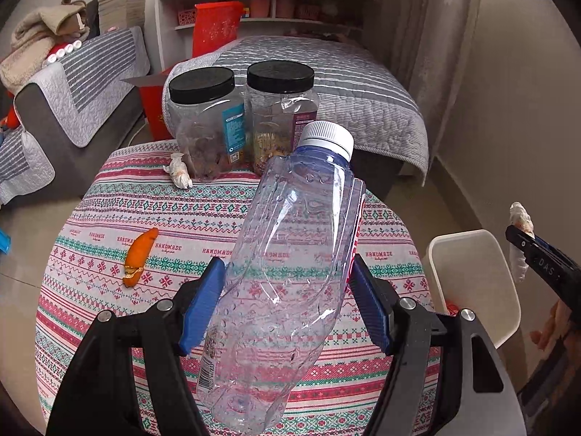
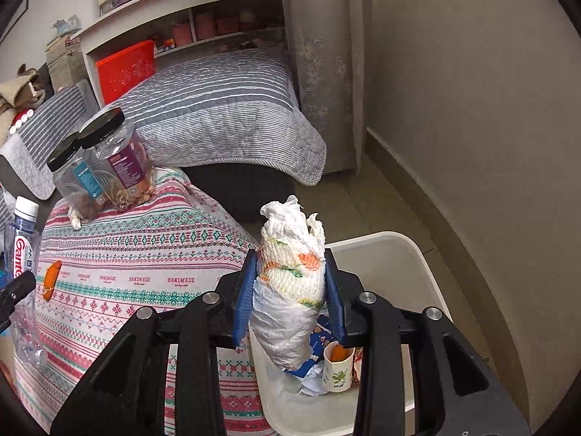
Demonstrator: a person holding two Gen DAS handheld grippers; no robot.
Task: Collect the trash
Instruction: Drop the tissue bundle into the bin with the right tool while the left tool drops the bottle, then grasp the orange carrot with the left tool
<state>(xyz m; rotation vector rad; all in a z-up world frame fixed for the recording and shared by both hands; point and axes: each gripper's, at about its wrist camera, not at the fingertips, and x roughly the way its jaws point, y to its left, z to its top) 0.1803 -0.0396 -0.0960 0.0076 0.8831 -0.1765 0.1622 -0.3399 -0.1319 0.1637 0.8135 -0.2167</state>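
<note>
Trash is being carried by both grippers beside a round table (image 1: 109, 196) covered in a patterned cloth. On that table's near side, the left gripper (image 1: 287, 301) is pinching an empty clear plastic bottle (image 1: 287, 254) with a white cap; its blue pads (image 1: 203, 305) are pressing on the bottle's flanks, and the bottle is tilting with the cap pointing away, above the cloth. At the table's right edge, the right gripper (image 2: 292, 290) is clamping a crumpled paper towel (image 2: 290, 290) printed with orange and green; the wad is standing up between the blue pads, over the white trash bin (image 2: 410, 254) that is sitting on the floor against the table. Inside that bin, a paper cup (image 2: 337, 367) with an orange scrap in it and some blue and white wrappers are lying. Toward the table's left side, a strip of orange peel (image 1: 139, 256) is lying on the cloth. At the table's far edge, two clear jars (image 1: 207, 123) with black lids are standing side by side, and a small wadded tissue (image 1: 179, 172) is lying just beside the left one. Beyond the table, a bed with a striped grey quilt (image 1: 345, 83) is showing.
</note>
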